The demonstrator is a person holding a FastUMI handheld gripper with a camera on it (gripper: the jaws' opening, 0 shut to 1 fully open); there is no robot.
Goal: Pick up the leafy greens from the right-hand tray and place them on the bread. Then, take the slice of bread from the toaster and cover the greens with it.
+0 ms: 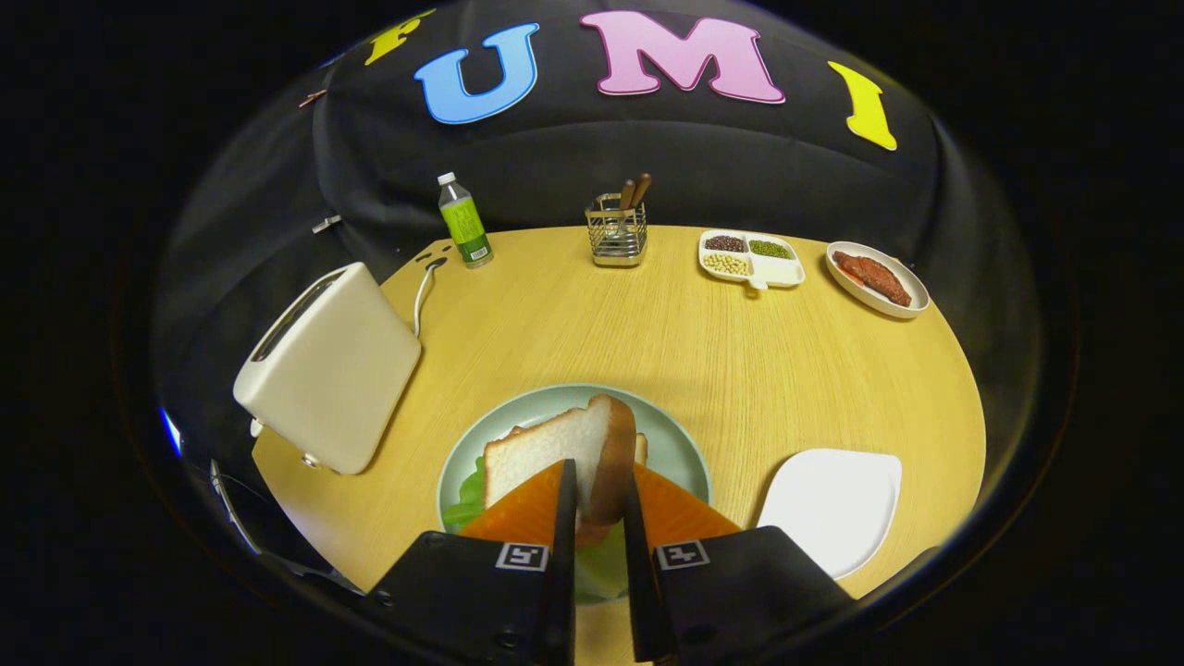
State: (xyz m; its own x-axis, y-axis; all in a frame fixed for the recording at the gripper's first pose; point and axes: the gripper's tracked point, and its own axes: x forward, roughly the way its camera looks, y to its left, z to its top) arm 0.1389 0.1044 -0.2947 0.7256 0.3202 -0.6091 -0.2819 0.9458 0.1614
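Clamped nearly closed, the gripper (599, 495) held a slice of bread (564, 453) on edge between both fingers, the slice standing tilted above the pale green plate (680, 444). Leafy greens (467, 495) lay on that plate just under and left of the slice, with another bread slice (641, 448) peeking out behind it. A white toaster (328, 370) stood to the left on the wooden table (740, 361), and an empty white tray (832, 504) sat to the right.

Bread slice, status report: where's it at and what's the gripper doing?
Gripper shut on bread slice, held upright over the green plate. Leafy greens already on the plate beneath. Toaster left of the plate, nothing in the way.
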